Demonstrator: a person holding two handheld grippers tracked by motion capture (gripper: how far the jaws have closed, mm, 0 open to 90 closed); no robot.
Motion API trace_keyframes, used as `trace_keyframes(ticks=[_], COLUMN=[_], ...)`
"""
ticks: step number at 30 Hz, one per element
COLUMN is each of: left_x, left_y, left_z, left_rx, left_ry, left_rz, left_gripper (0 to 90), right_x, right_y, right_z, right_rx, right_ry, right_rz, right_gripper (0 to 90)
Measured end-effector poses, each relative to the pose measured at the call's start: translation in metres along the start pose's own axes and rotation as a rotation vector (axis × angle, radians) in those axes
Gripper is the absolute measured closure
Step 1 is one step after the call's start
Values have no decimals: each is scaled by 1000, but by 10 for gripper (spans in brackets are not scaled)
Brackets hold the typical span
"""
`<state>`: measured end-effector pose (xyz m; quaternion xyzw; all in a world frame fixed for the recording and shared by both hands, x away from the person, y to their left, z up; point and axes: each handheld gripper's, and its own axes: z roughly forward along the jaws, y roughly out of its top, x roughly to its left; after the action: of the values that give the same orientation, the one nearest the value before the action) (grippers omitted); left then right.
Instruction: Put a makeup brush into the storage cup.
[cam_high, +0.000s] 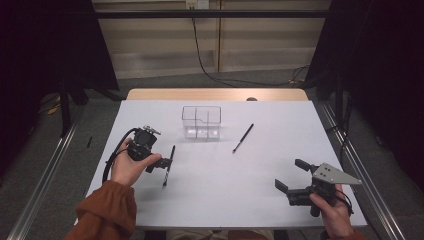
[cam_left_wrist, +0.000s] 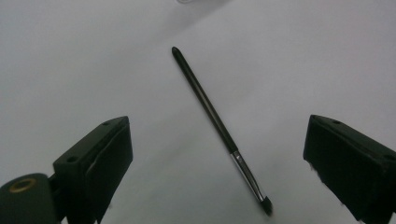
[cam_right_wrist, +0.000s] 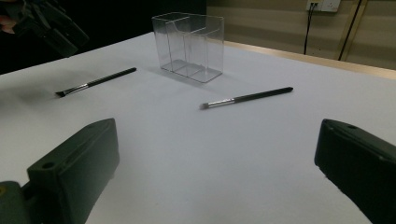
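Two slim black makeup brushes lie on the white table (cam_high: 215, 195). One brush (cam_high: 169, 165) (cam_left_wrist: 217, 126) rests flat between the wide-apart jaws of my left gripper (cam_high: 162, 164) (cam_left_wrist: 218, 140), which hangs over it, open, without touching it. The other brush (cam_high: 243, 138) (cam_right_wrist: 247, 98) lies right of a clear divided organizer (cam_high: 201, 122) (cam_right_wrist: 189, 46), bristles toward me. My right gripper (cam_high: 292, 174) (cam_right_wrist: 217, 140) is open at the near right with nothing between its jaws. The right gripper view also shows the first brush (cam_right_wrist: 95, 81) and the left gripper (cam_right_wrist: 51, 28) at far left.
The organizer stands upright and looks empty at the table's back centre. A wooden edge (cam_high: 215, 94) runs along the far side of the table. Cables hang on the wall (cam_high: 200, 60) behind, and dark curtains flank both sides.
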<state>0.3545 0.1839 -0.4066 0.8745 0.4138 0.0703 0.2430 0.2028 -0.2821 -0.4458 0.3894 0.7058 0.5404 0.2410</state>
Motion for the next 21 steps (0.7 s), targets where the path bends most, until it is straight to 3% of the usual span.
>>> trace_keyframes(ticks=[4, 9, 13, 17, 21], left_x=[0, 0, -4, -6, -8], left_y=[3, 7, 9, 8, 9], left_z=[7, 14, 14, 20, 23], left_rx=[50, 172, 174, 221, 235], left_ry=[2, -49, -21, -12, -7], left_rz=[-5, -33, -36, -39, -64], left_gripper=[91, 92, 94, 94, 97], right_x=[1, 2, 2, 2, 2], right_y=[0, 0, 0, 0, -1], right_z=[1, 2, 2, 3, 3], right_rx=[6, 8, 13, 16, 28], right_ry=[9, 15, 16, 18, 15], right_rz=[1, 0, 5, 6, 0], right_gripper=[0, 0, 0, 0, 0])
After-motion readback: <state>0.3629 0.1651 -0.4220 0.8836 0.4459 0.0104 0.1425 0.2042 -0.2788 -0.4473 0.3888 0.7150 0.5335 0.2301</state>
